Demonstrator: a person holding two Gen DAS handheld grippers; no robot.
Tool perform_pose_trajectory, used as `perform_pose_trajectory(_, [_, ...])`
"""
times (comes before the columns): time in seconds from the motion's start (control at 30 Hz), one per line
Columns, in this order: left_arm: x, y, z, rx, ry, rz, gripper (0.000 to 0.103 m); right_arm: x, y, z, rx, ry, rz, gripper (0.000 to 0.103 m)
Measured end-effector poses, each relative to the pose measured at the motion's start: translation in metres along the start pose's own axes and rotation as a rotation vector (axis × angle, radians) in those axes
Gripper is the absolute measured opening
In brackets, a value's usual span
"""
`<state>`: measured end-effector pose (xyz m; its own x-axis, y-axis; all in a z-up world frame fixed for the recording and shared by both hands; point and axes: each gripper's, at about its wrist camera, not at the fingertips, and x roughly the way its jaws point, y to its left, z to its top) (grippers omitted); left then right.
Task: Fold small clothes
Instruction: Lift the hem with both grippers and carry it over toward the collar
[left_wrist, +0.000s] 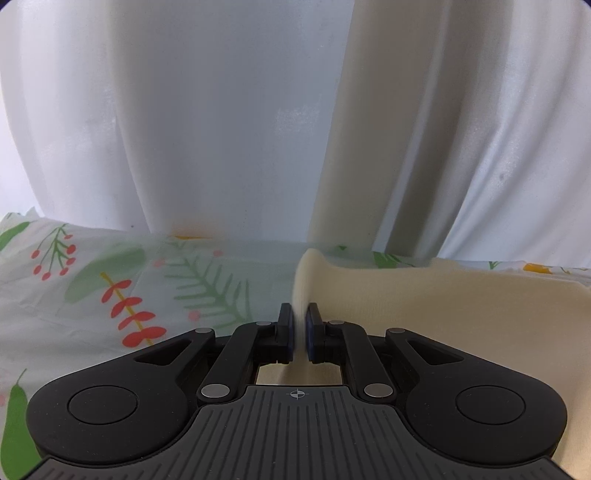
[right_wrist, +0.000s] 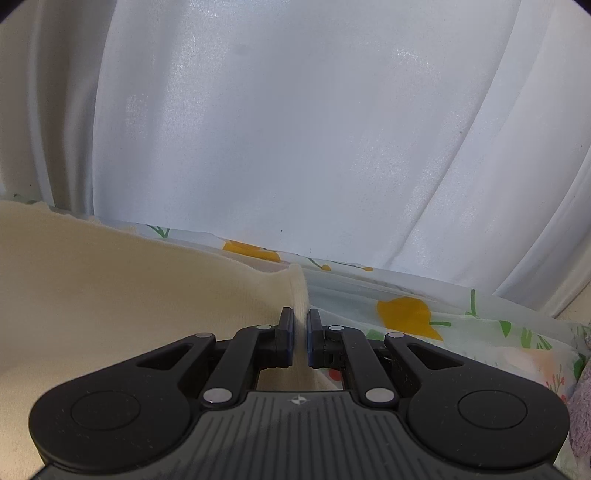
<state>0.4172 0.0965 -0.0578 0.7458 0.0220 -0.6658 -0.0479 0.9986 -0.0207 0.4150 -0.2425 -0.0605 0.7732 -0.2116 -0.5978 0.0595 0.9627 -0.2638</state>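
A cream knit garment (left_wrist: 424, 310) lies on the floral tablecloth (left_wrist: 110, 280). My left gripper (left_wrist: 299, 314) is shut on the garment's left edge, which stands up between the pads. In the right wrist view the same cream garment (right_wrist: 129, 295) spreads to the left. My right gripper (right_wrist: 301, 317) is shut on its right edge, a fold of cloth pinched between the pads. Both grippers are low over the table.
White curtains (left_wrist: 221, 129) hang close behind the table, and a cream fabric strip (left_wrist: 354, 147) hangs among them. The floral tablecloth shows on the right (right_wrist: 443, 325). A greyish-pink fuzzy cloth (right_wrist: 581, 406) lies at the far right edge.
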Motion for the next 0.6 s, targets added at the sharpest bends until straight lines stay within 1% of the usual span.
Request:
perform_pose_trajectory(0.07, [0.001, -0.001, -0.003, 0.008, -0.009, 0.005, 0.010, 0.004, 0.002, -0.005, -0.005, 0.008, -0.007, 0.006])
perform_pose_trajectory(0.13, [0.003, -0.001, -0.005, 0.017, -0.020, 0.010, 0.013, 0.008, 0.003, -0.010, -0.011, -0.006, -0.019, 0.006])
perform_pose_trajectory(0.17, [0.003, -0.001, -0.006, 0.013, -0.024, 0.011, 0.017, 0.008, 0.003, -0.011, -0.011, -0.011, -0.024, 0.007])
perform_pose_trajectory(0.23, [0.006, 0.002, -0.008, -0.001, -0.034, 0.015, 0.029, 0.010, 0.004, -0.013, -0.002, -0.010, -0.030, 0.007])
perform_pose_trajectory(0.27, [0.009, 0.006, -0.010, -0.014, -0.040, 0.016, 0.039, 0.011, 0.002, -0.013, 0.008, -0.009, -0.027, 0.007])
perform_pose_trajectory(0.3, [0.011, 0.010, -0.011, -0.036, -0.047, 0.020, 0.052, 0.014, -0.001, -0.013, 0.022, -0.006, -0.022, 0.007])
perform_pose_trajectory(0.37, [0.014, 0.022, -0.012, -0.118, -0.040, 0.021, 0.067, 0.015, -0.006, -0.013, 0.049, -0.003, -0.009, 0.013])
perform_pose_trajectory(0.4, [0.014, 0.027, -0.011, -0.143, -0.041, 0.003, 0.067, 0.014, -0.009, -0.012, 0.067, -0.002, -0.015, 0.020])
perform_pose_trajectory(0.47, [0.012, 0.029, -0.011, -0.132, -0.031, 0.000, 0.068, 0.013, -0.019, -0.012, 0.122, 0.004, -0.021, 0.040])
perform_pose_trajectory(0.5, [0.009, 0.029, -0.010, -0.123, -0.023, 0.012, 0.074, 0.012, -0.024, -0.012, 0.149, 0.009, -0.022, 0.043])
perform_pose_trajectory(0.53, [0.007, 0.031, -0.010, -0.128, -0.018, 0.025, 0.077, 0.010, -0.031, -0.013, 0.187, 0.020, -0.028, 0.049])
perform_pose_trajectory(0.57, [0.003, 0.035, -0.010, -0.143, -0.014, 0.031, 0.077, 0.005, -0.036, -0.014, 0.212, 0.024, -0.038, 0.052])
perform_pose_trajectory(0.6, [-0.002, 0.039, -0.011, -0.153, -0.008, 0.036, 0.077, -0.002, -0.040, -0.015, 0.229, 0.016, -0.044, 0.051])
